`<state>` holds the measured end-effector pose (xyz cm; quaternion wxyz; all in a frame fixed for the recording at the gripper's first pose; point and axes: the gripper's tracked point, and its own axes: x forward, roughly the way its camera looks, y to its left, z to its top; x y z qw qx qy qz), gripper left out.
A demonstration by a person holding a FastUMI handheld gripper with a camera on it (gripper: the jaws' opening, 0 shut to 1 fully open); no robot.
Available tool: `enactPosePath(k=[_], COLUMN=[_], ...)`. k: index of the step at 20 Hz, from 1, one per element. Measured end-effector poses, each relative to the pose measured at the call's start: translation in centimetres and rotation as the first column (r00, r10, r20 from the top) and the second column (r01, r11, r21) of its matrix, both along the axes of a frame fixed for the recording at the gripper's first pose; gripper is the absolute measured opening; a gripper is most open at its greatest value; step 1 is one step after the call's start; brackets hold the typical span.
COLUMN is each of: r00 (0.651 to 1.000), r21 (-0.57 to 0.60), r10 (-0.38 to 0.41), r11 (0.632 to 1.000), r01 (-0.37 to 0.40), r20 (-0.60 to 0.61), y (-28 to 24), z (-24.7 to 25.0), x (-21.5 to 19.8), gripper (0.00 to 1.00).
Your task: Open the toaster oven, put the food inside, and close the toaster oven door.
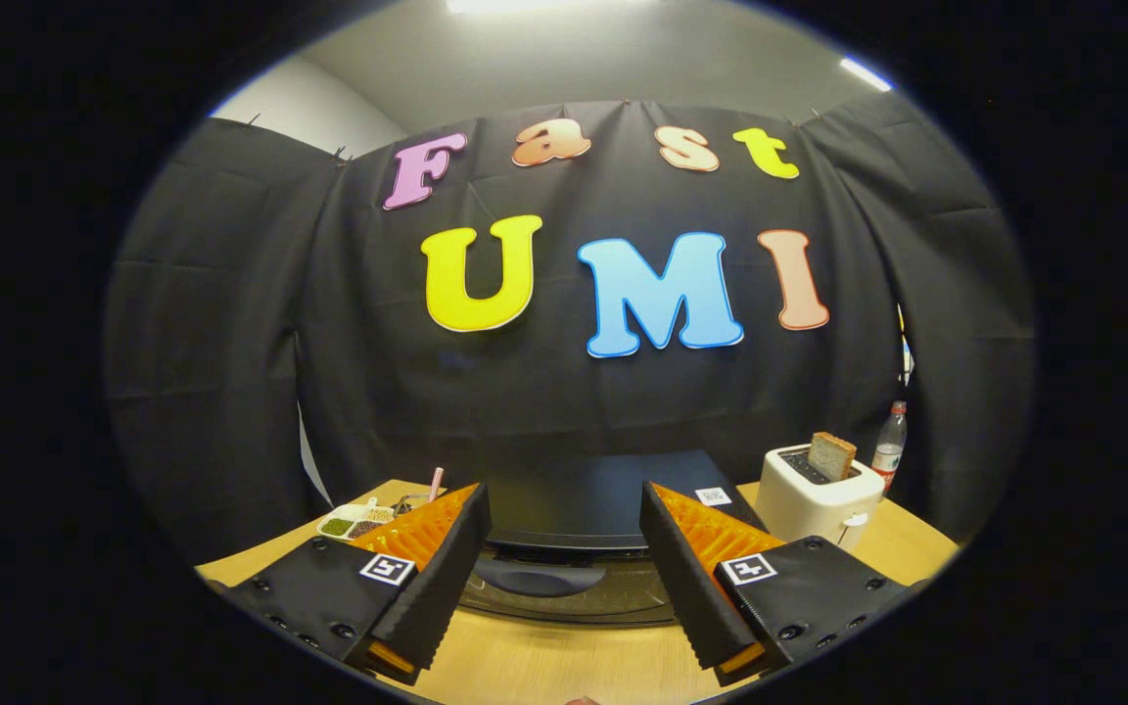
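A black toaster oven (588, 494) stands on the wooden table (564, 666), just ahead of my fingers. I look down on its flat top and the upper part of its front door (564, 587). The door looks shut, with a rounded handle (540, 576) showing between the fingers. My gripper (564, 504) is open, held above the table in front of the oven, with nothing between its fingers. A slice of toast (831, 455) sticks up from a white pop-up toaster (814, 499) to the right of the oven.
A white divided tray (356, 521) with small heaps of food lies on the table left of the oven, with a pink stick (436, 482) next to it. A plastic bottle (889, 446) stands behind the white toaster. The black cloth wall closes off the back.
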<state>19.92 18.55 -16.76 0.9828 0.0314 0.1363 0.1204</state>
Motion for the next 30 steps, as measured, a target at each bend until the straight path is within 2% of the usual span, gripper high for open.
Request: enactPosePath(k=[5,14,19,24,30], r00=[0.998,0.989,0.995,0.997,0.997], r21=[-0.006,-0.047,-0.109,-0.096,-0.101], r10=[0.017,-0.019,-0.02,-0.016,-0.009], r11=[1.0,0.999,0.994,0.995,0.995], r01=[-0.017,0.012,0.009,0.009,0.001], r20=[-0.064,-0.15,-0.096,-0.072,-0.073], y=[2.4,3.8,4.1,4.1,3.9], z=[-3.4,-9.2,-9.8,-9.6,-9.9], x=[1.5,3.1,2.7,2.2,-1.1], gripper=[0.98,0.98,0.96,0.97,0.97])
